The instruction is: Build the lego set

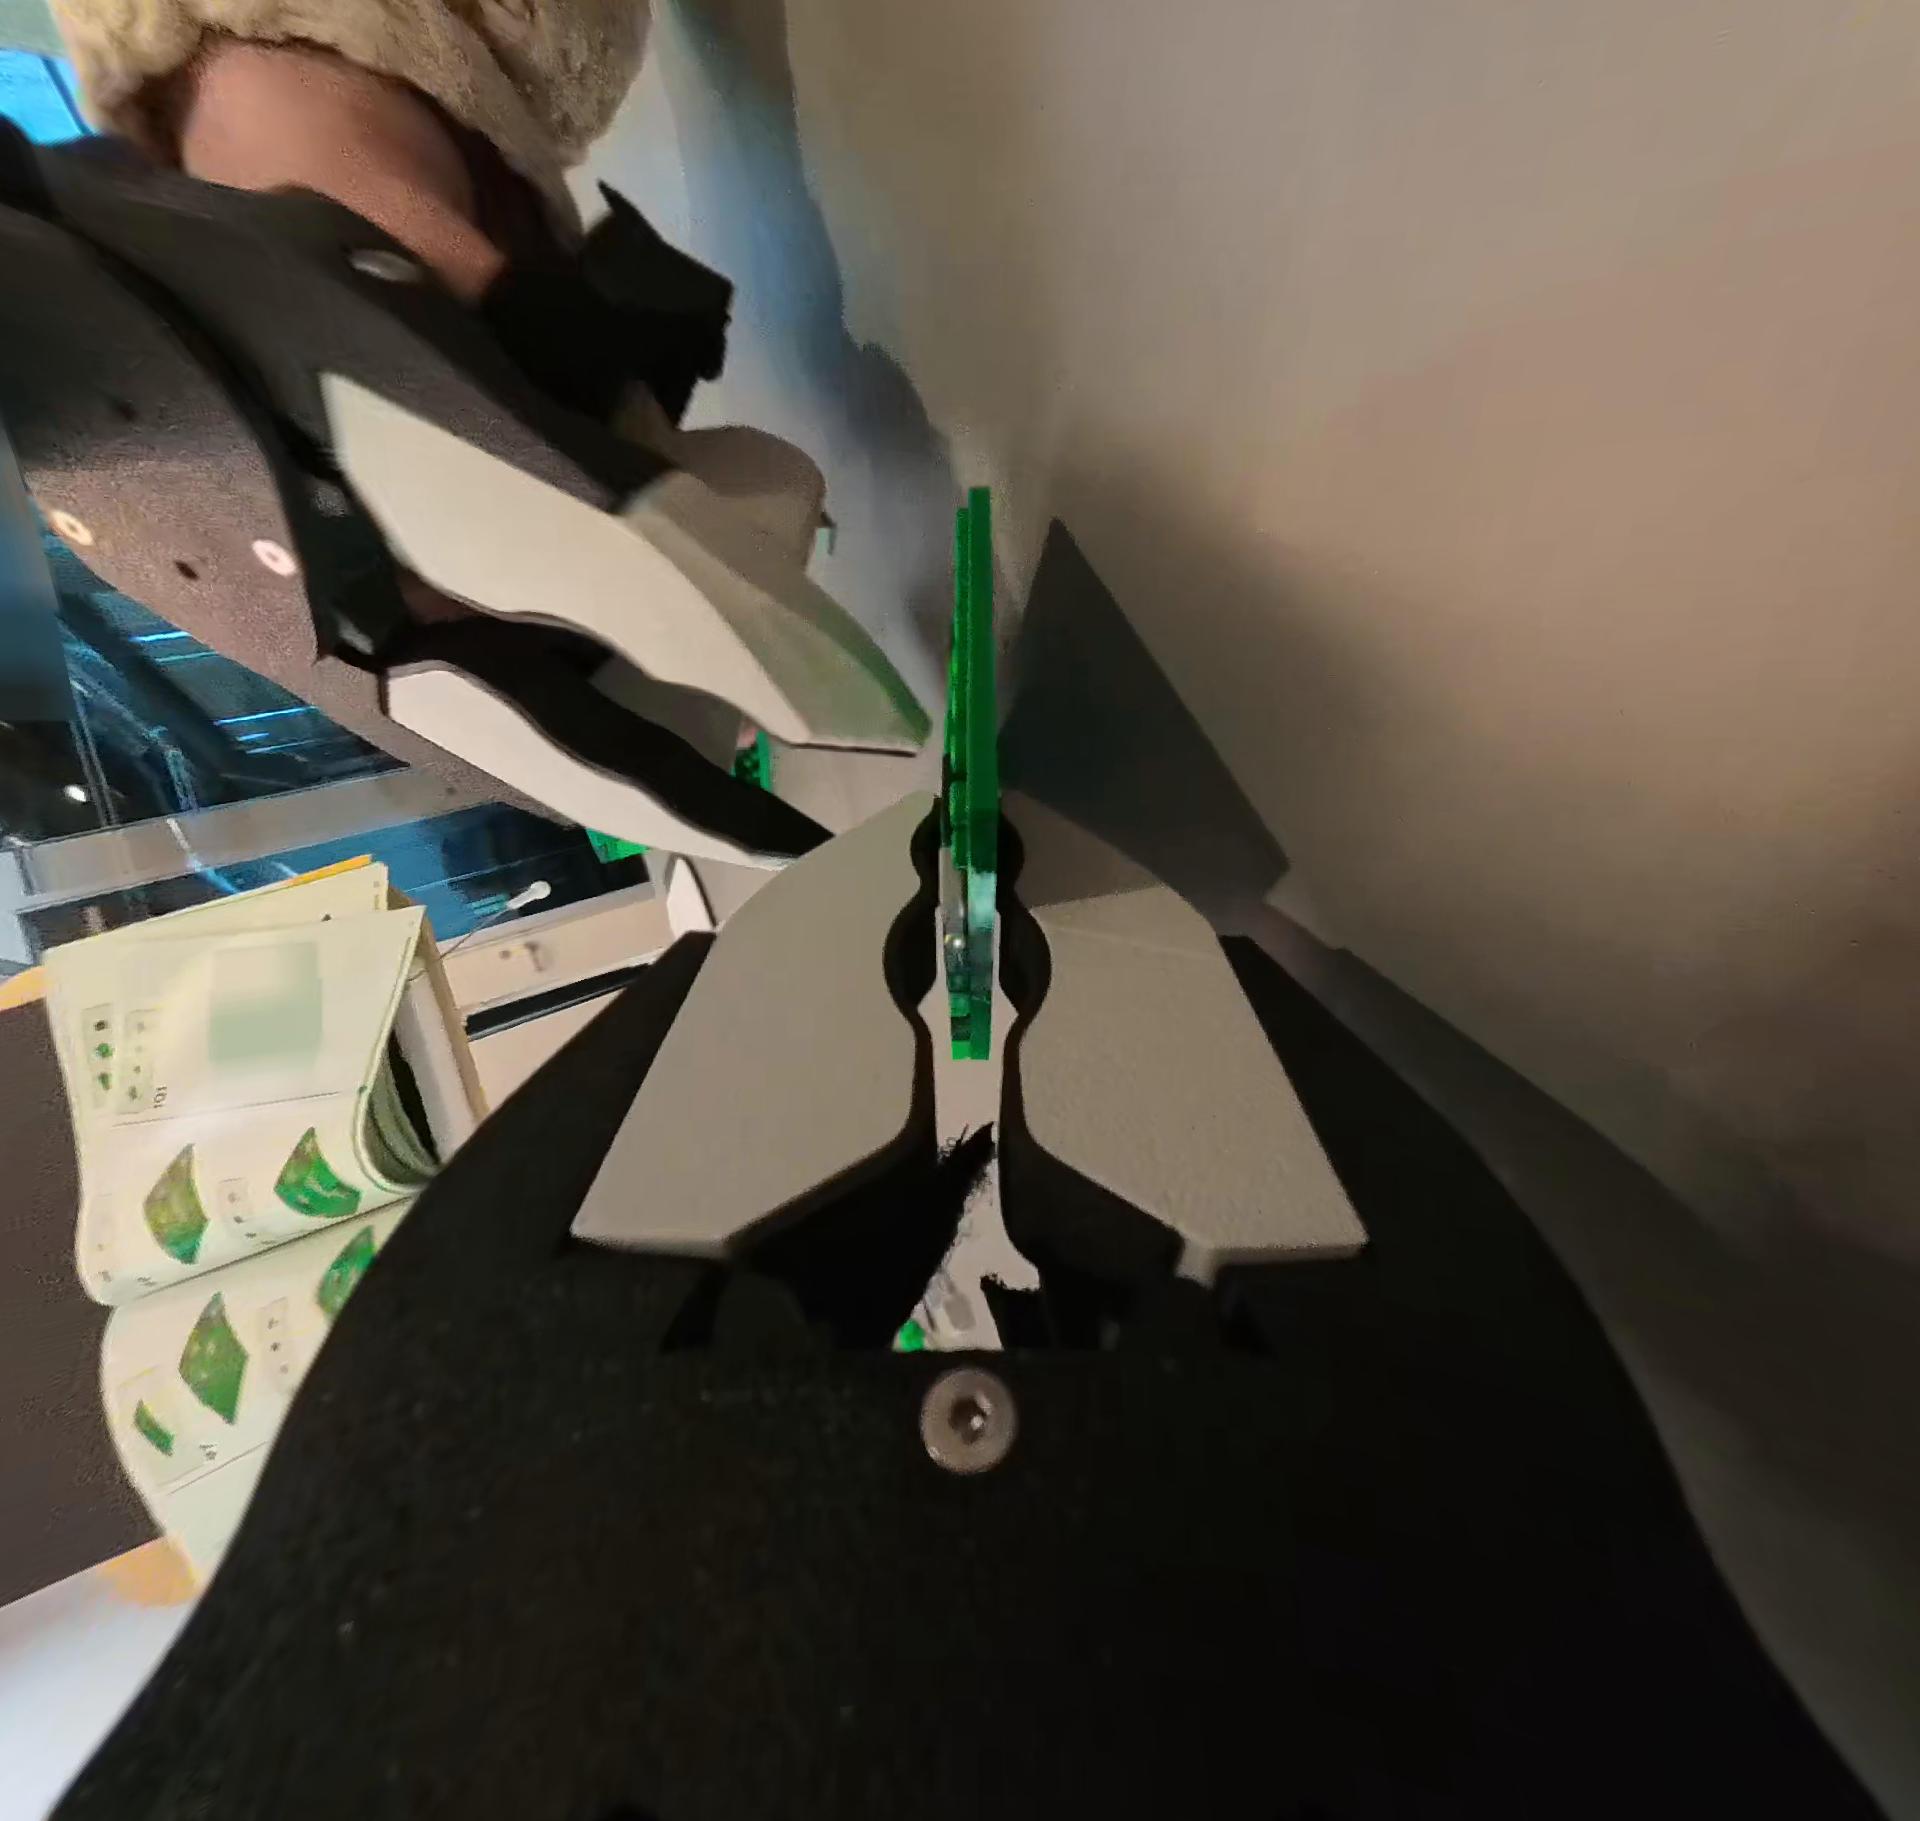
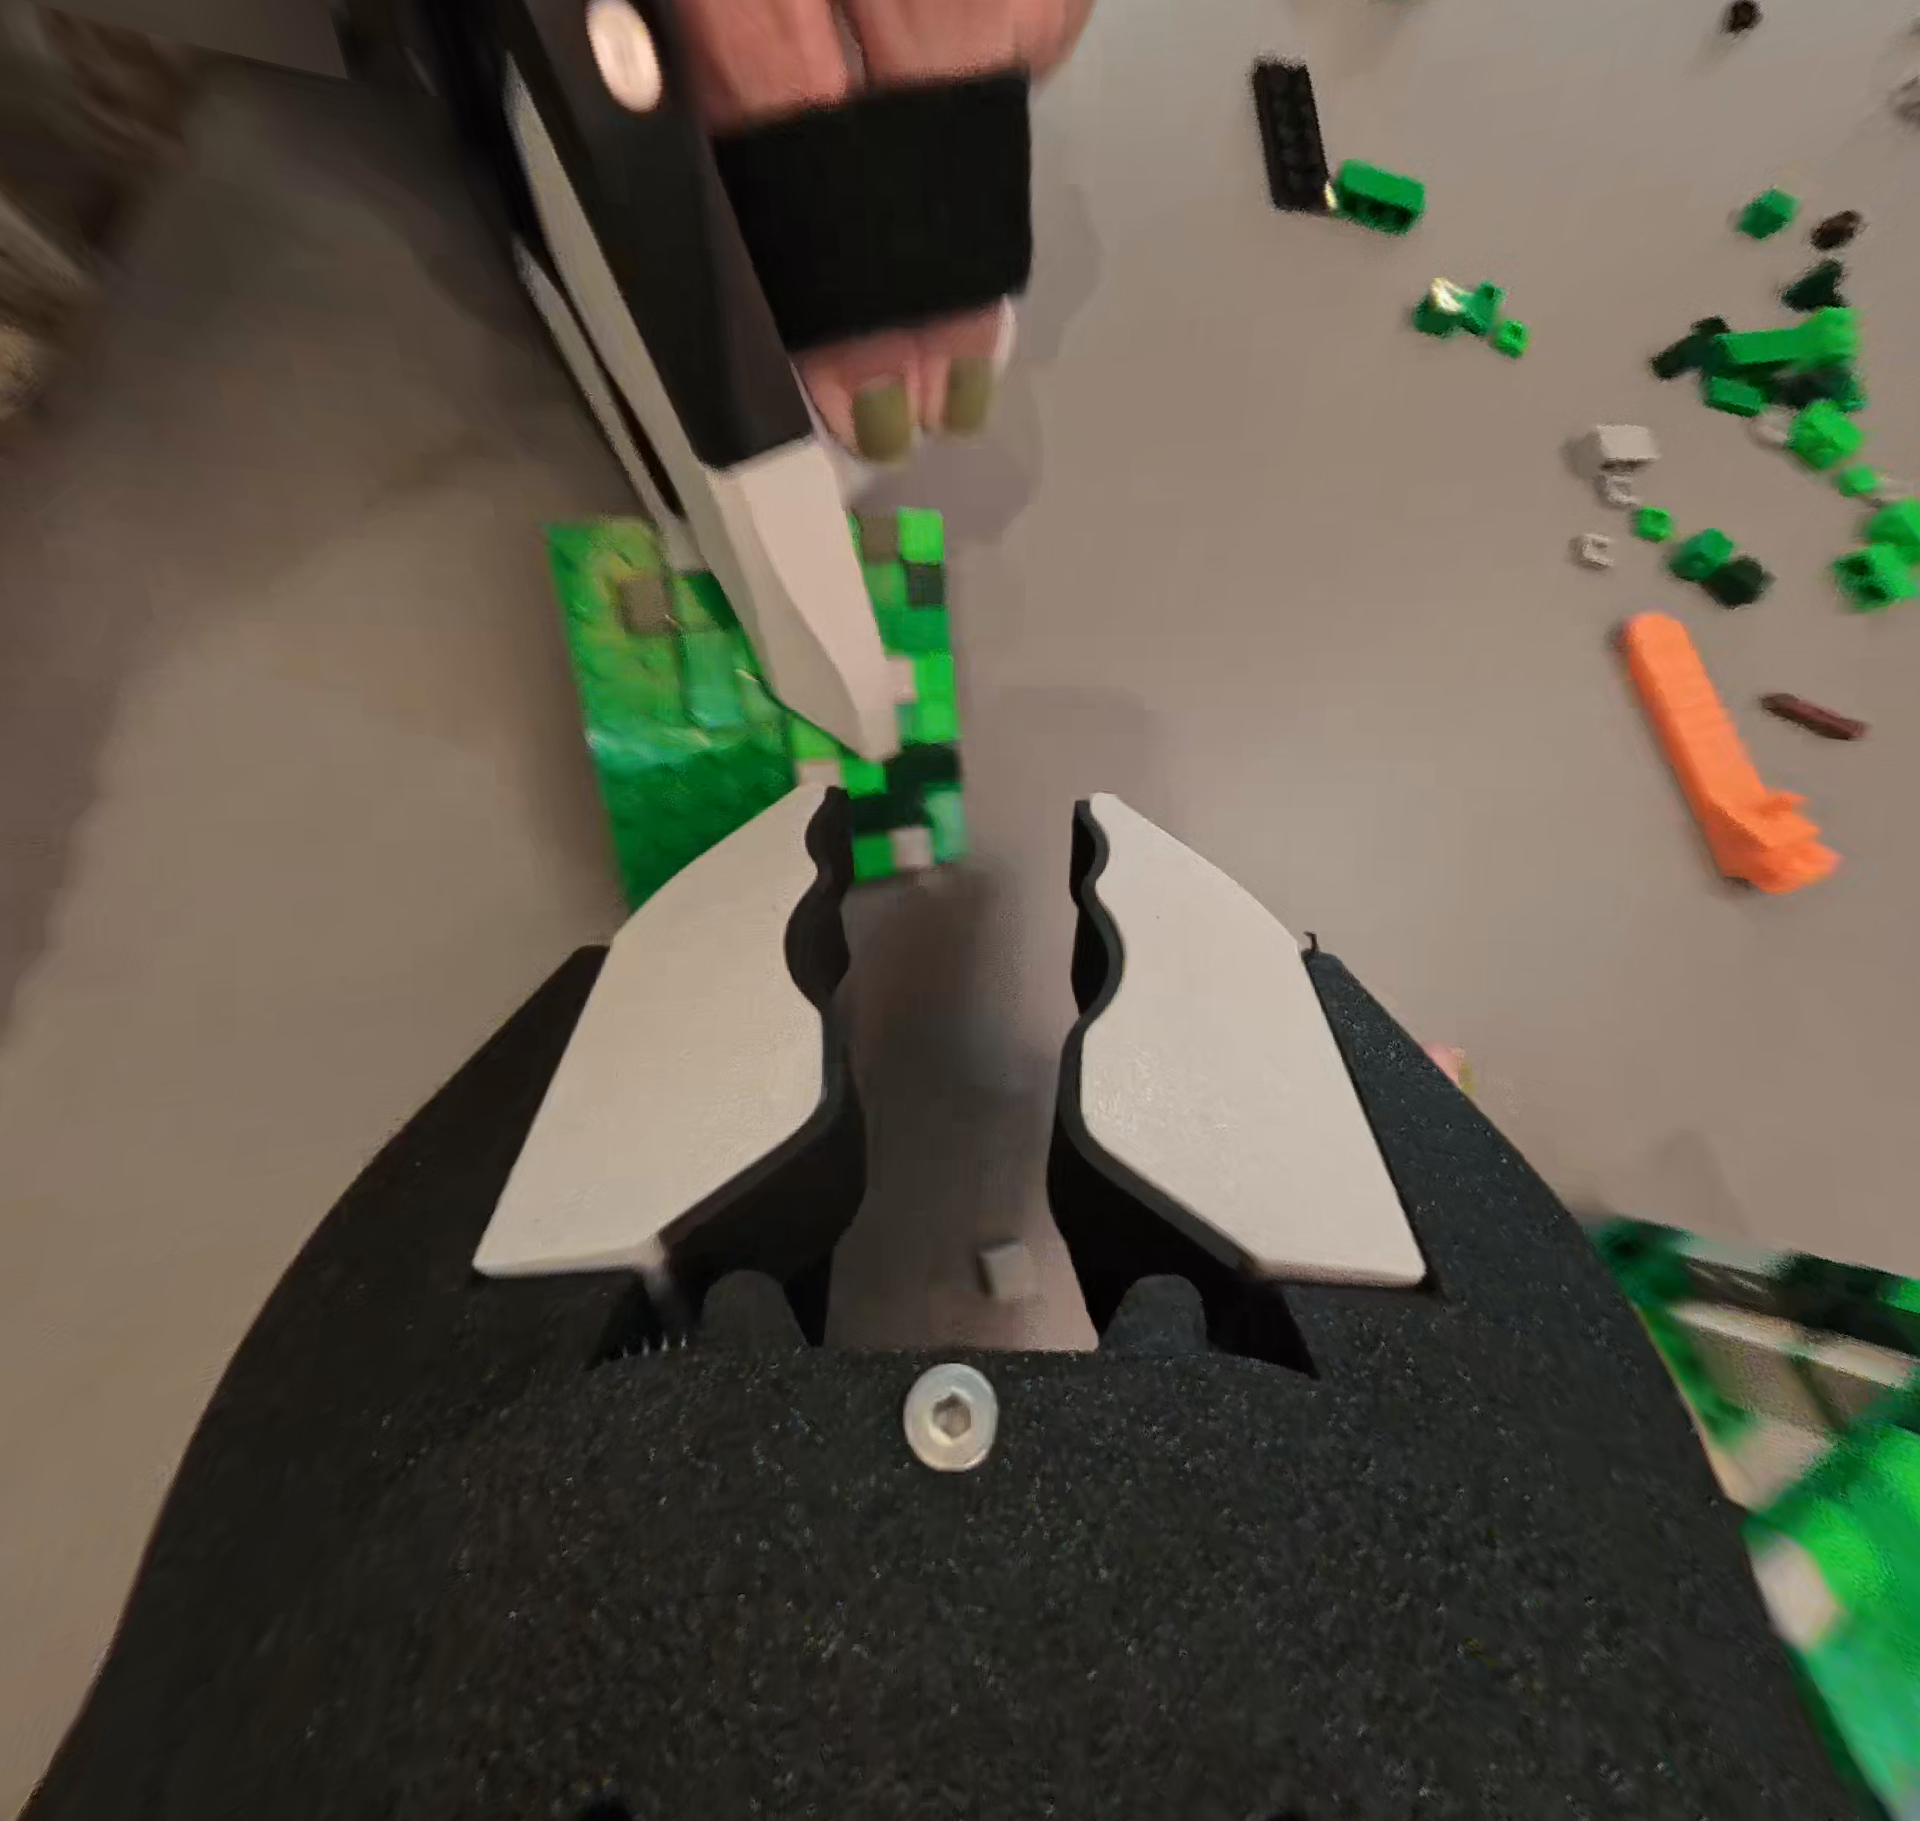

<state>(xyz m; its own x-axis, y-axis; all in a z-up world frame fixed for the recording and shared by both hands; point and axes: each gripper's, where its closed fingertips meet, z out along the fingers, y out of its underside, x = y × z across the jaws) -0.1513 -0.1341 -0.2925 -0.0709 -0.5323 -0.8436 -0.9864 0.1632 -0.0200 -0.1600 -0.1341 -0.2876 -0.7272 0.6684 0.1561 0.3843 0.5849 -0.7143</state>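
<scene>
Over table – left gripper (image 1: 971, 898) clamps green plate (image 1: 971, 691) edge-on; right gripper (image 2: 961, 836) agape.

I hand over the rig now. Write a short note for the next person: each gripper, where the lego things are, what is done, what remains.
Left gripper: shut on the green plate assembly, gripping one edge; the panel stands on edge on the table.
Right gripper: open, empty, close beside the panel.
Loose bricks and the orange brick separator lie on the table to the right; the instruction booklet lies open on the left.
Done: the panel already carries several tiles.
Left: many loose pieces not yet attached; probably the right gripper fetches the next one.
</scene>
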